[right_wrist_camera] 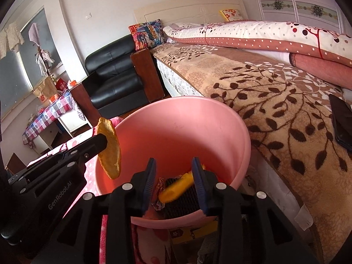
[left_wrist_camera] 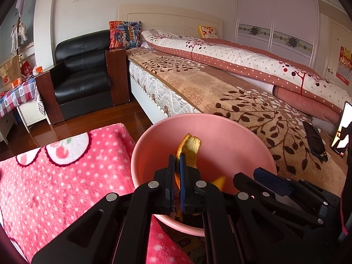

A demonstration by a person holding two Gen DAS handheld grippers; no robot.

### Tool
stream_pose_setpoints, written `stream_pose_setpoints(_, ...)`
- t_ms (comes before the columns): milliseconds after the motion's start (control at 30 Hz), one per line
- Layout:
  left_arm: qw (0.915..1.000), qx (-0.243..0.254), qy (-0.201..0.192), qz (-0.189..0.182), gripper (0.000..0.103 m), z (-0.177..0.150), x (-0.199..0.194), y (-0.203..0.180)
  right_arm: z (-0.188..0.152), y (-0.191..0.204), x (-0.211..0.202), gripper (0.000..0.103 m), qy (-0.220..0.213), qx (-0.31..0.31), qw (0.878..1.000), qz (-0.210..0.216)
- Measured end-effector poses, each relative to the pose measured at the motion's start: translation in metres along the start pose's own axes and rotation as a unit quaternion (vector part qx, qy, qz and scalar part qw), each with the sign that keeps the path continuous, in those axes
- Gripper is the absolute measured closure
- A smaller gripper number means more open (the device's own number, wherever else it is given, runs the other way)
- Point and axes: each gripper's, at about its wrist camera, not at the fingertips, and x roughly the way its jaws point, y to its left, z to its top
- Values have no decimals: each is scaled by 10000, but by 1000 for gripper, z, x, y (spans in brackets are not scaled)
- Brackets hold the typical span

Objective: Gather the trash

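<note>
A pink bin (left_wrist_camera: 154, 145) (right_wrist_camera: 189, 123) stands on the floor beside the bed. My left gripper (left_wrist_camera: 177, 158) is shut on a piece of orange peel (left_wrist_camera: 191, 148) and holds it over the bin's opening. The peel (right_wrist_camera: 109, 149) also shows in the right wrist view, at the bin's left rim, with the left gripper (right_wrist_camera: 103, 142) clamped on it. My right gripper (right_wrist_camera: 173, 165) is open and empty, just above the bin's near rim; it also shows at the right of the left wrist view (left_wrist_camera: 267, 177). Inside the bin lie a yellow peel piece (right_wrist_camera: 176, 188) and wrappers (right_wrist_camera: 159, 186).
A bed with a brown leaf-pattern blanket (left_wrist_camera: 231, 96) runs along the right. A black phone (right_wrist_camera: 342, 121) lies on it. A pink dotted rug (left_wrist_camera: 55, 176) lies to the bin's left. A black armchair (left_wrist_camera: 81, 74) and a checked table (left_wrist_camera: 15, 94) stand beyond.
</note>
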Motion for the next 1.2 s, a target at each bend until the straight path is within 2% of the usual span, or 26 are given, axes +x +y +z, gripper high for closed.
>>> stream_pose_setpoints(33, 10000, 30, -12, -2, 92, 0, -1, -1, 0, 0, -1, 69, -11, -2, 10000, -10)
stream_pose_setpoints(67, 10000, 54, -38, 4, 84, 0, -3, -2, 0, -1, -2, 68, -19, 1, 10000, -19)
stream_pose_setpoints(133, 9999, 77, -123, 12, 78, 2, -7, -4, 0, -2, -5, 68, -36, 28, 10000, -42)
stream_pose_setpoints(200, 9998, 76, -170, -33, 68, 4, -12, -4, 0, -3, -8, 67, -48, 47, 10000, -45)
stream_pose_setpoints(433, 9990, 176, -402, -113, 67, 7, -36, -8, -2, 3, -29, 64, -204, -6, 9998, -20)
stream_pose_setpoints(567, 9978, 301, -581, 54, 67, 5, -55, -7, -4, 8, -44, 63, -292, -20, 9996, 28)
stream_pose_setpoints(700, 9977, 196, -596, 253, 67, -1, -73, 3, -7, 18, -57, 59, -365, 30, 9992, 189)
stream_pose_setpoints(1000, 9952, -59, -740, 633, 67, -26, -119, 40, -35, 70, -83, 54, -420, -171, 9971, 608)
stream_pose_setpoints(1200, 9945, -213, -724, 724, 67, -46, -140, 61, -54, 102, -101, 53, -474, -340, 9959, 685)
